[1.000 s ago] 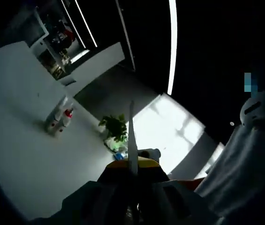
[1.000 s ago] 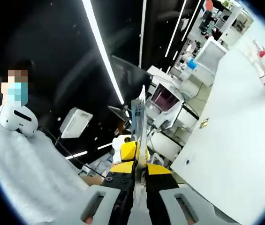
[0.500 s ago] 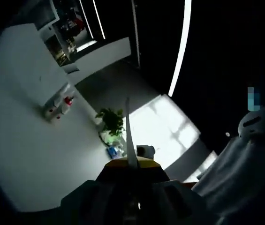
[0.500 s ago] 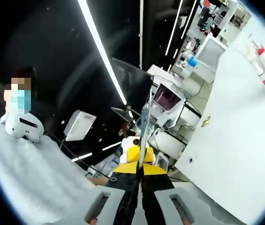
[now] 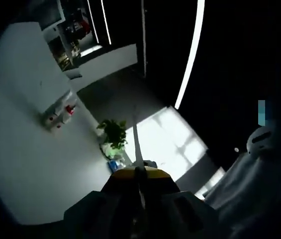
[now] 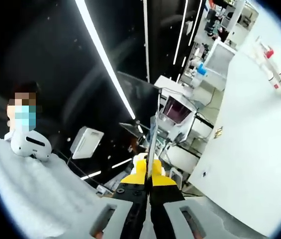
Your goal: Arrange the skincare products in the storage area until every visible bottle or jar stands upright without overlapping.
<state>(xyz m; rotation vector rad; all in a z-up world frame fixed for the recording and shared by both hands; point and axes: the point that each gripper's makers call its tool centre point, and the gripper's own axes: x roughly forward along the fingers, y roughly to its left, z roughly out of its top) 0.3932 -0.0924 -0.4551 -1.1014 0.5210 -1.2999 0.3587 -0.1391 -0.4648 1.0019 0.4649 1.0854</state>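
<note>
Both the left tool and right tool are pressed together, empty and raised away, while the skincare bottles sit far off on the white desk, seemingly untouched, posture unclear

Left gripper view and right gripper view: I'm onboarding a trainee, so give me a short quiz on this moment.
1. True or false: the left gripper holds a bottle.
2. Multiple choice: in the left gripper view, the two bottles are A) on the white table, B) in a jaw, C) on the potted plant.
3. Fill in: in the right gripper view, the right gripper has its jaws ____.

Key: 1 false, its jaws are closed on nothing. 2 A. 3 shut.
</note>
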